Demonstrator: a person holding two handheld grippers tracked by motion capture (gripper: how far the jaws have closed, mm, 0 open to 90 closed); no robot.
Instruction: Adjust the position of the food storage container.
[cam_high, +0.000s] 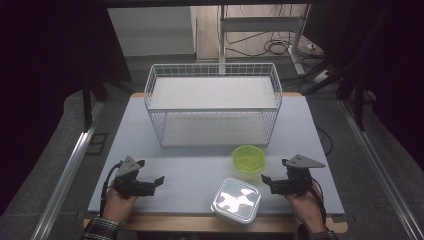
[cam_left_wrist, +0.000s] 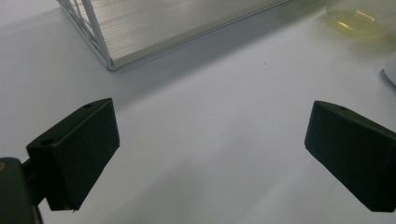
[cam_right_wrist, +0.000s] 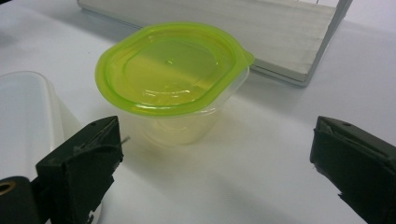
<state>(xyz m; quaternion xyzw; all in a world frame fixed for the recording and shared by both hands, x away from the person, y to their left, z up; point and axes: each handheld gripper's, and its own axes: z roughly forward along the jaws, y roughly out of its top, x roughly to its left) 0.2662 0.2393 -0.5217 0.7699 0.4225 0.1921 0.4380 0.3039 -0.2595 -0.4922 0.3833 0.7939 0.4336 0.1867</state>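
- Right gripper (cam_high: 267, 180): held in the person's right hand (cam_high: 306, 205), low over the counter (cam_high: 200, 165), just right of the round tub; jaws spread wide, nothing between them. In the right gripper view the right gripper (cam_right_wrist: 212, 158) looks along its jaws at the tub, which stands just ahead of the gap and is not touched.
- Round tub (cam_high: 248, 158): clear plastic with a lime-green lid (cam_right_wrist: 170, 67) seated on top, a small tab at one edge. Upright on the counter; seen close in the right gripper view (cam_right_wrist: 180, 123) and at the far corner of the left gripper view (cam_left_wrist: 357, 23).
- Square container (cam_high: 236, 199): translucent white, lidded, just nearer the person than the round tub and close beside it, apart from it; its edge sits by one jaw in the right gripper view (cam_right_wrist: 25, 121).
- Left gripper (cam_high: 159, 180): in the person's left hand (cam_high: 120, 202), well to the left of the round tub, level with the square container; jaws wide apart and empty. The left gripper view shows bare counter between the jaws of the left gripper (cam_left_wrist: 210, 140).
- Wire basket (cam_high: 212, 102): white, rectangular, with a pale flat floor; stands just behind the round tub, toward the far edge of the counter. Its corner shows in the left gripper view (cam_left_wrist: 100, 42).
- Counter: pale grey-white surface on a wooden board.
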